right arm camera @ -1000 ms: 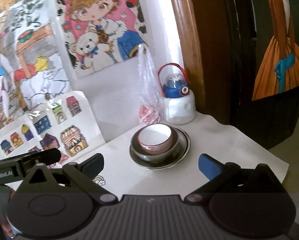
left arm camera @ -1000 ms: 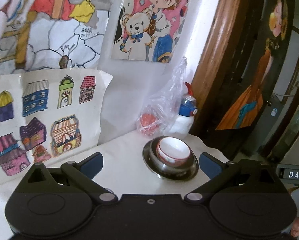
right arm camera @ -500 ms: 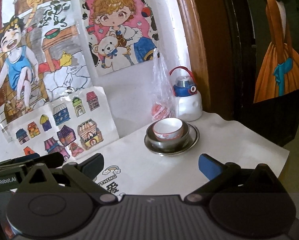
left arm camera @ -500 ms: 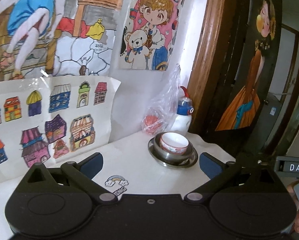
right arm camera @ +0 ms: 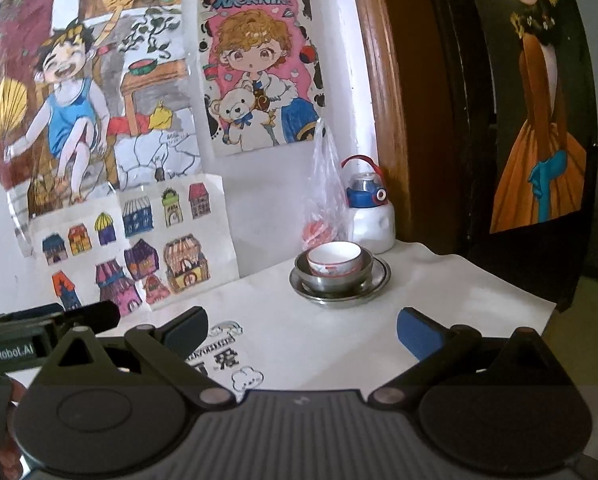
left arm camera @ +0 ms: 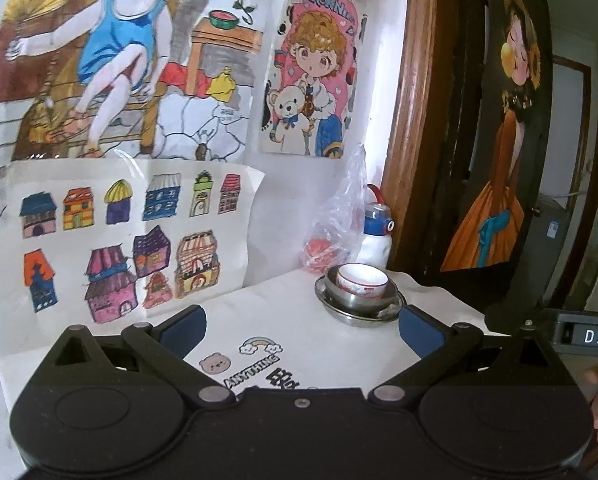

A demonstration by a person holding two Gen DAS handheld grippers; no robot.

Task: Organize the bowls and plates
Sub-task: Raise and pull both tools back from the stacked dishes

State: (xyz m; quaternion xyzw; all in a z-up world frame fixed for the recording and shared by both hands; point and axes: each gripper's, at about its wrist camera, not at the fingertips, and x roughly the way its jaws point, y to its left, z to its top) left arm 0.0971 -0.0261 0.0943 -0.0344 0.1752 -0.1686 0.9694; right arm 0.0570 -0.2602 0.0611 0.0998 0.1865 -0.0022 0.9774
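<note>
Children's drawings cover the white wall behind a cloth-covered table (right arm camera: 439, 280). Left gripper (left arm camera: 301, 324) and right gripper (right arm camera: 301, 326): both spread wide, empty, well back from the stack. Stack sits near the wall: white ceramic bowl (right arm camera: 334, 258) with red trim nested in a steel bowl (right arm camera: 331, 278), on a steel plate (right arm camera: 379, 276). Ceramic likely fragile, glaze slippery; steel light, stiff. Best hold: pinch across a rim. Water bottle (right arm camera: 369, 216) just behind.

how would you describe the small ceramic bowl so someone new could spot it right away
Find the wooden door frame at the far right of the white table; before it, by the white water bottle with the blue lid, sits a steel plate. On it rests a steel bowl, holding the ceramic bowl: the only white, red-patterned dish, the others bare metal.
</note>
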